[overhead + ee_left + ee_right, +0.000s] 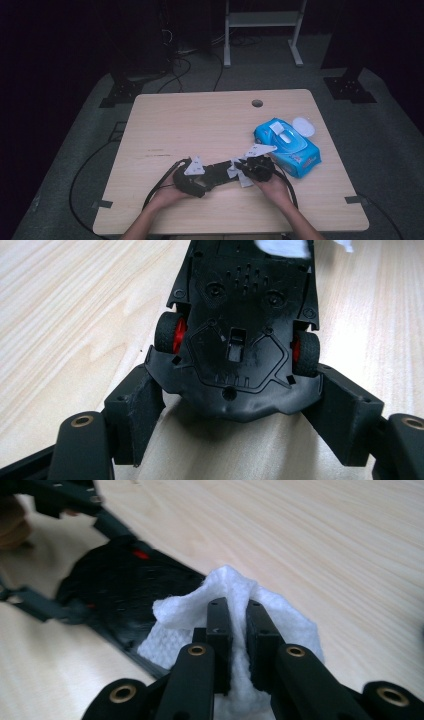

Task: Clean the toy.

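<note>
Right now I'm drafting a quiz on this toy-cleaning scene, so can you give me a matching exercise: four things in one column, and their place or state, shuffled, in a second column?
Things:
1. toy car
2. white wipe
3. blue wet-wipes pack
4. round hole

Places or states:
A. lies at the right of the table, its lid flipped open
B. upside down, clamped at one end by the left tongs
C. pinched in the right tongs, against the car
D. in the tabletop near the far edge

Pairs: 1-B, 2-C, 3-A, 4-D
</note>
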The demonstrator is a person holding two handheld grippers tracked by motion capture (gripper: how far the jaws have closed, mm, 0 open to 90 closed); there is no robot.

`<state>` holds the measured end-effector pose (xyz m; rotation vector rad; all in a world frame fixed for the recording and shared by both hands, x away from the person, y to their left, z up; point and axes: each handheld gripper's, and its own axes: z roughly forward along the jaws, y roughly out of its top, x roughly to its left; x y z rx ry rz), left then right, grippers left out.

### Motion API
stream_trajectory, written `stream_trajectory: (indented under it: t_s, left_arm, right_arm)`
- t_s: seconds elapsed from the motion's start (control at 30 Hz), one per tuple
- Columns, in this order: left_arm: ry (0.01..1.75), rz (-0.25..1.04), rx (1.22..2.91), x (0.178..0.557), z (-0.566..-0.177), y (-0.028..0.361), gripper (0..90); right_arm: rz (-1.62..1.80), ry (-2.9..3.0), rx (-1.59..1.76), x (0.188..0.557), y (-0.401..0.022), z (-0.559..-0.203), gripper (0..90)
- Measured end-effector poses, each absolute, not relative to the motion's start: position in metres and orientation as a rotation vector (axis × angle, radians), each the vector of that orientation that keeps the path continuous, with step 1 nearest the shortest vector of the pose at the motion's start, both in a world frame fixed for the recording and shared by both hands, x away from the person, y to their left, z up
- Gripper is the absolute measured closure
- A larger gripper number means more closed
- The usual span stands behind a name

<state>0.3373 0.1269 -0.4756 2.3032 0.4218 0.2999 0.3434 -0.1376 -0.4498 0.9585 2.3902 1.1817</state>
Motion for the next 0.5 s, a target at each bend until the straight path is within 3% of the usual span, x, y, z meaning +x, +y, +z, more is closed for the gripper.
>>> stream_trajectory:
  t_s: [0.2, 0.5]
  left_arm:
    - [0.414, 0.312, 2.311, 0.337, -0.476, 0.126, 26.3]
    - [0.46, 0.261, 2.27, 0.34, -0.471, 0.13, 22.9]
  right_arm:
    - [1.169, 2.363, 1.064, 0.347, -0.16, -0.451, 82.4]
    - [1.21, 2.473, 0.96, 0.333, -0.144, -0.446, 82.3]
